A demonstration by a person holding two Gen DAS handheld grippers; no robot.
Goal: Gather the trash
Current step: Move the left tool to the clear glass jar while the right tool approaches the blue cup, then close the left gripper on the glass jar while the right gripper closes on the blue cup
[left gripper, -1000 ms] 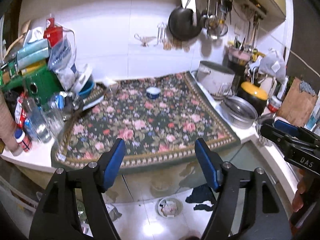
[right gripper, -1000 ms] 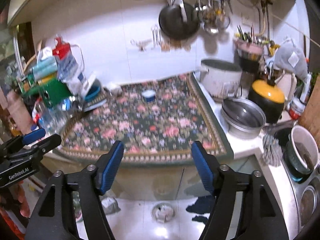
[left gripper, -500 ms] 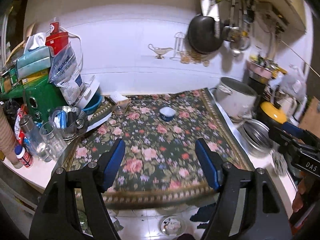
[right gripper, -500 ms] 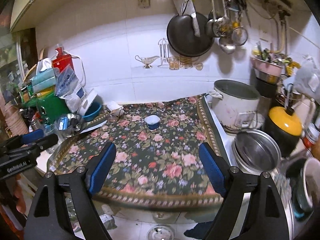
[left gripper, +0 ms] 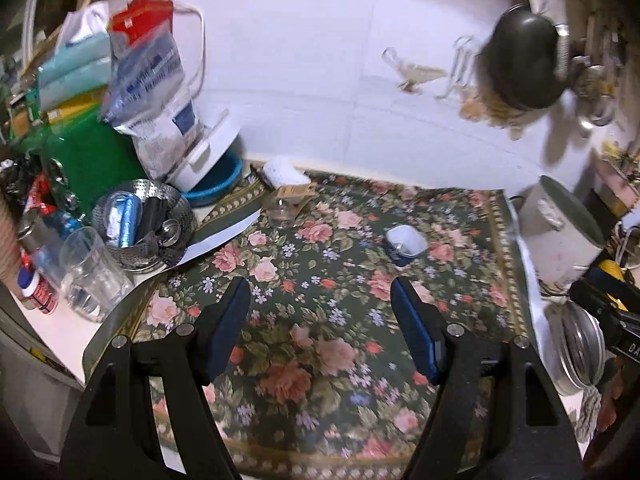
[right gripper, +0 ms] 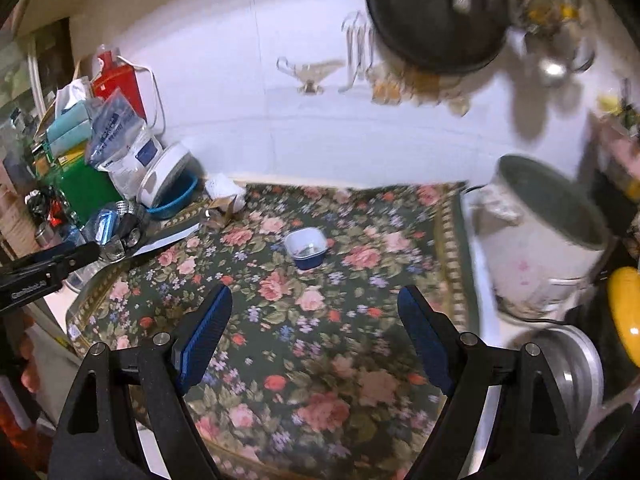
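Blue cup upright on floral cloth; both tongs gaping, empty.

A floral cloth covers the counter below a white tiled wall. A black pan hangs there, a white rice cooker stands right, and a drinking glass stands left beside a steel basket.

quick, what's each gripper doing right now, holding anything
Left gripper: open, holding nothing, above the flowered cloth.
Right gripper: open, holding nothing, above the same cloth.
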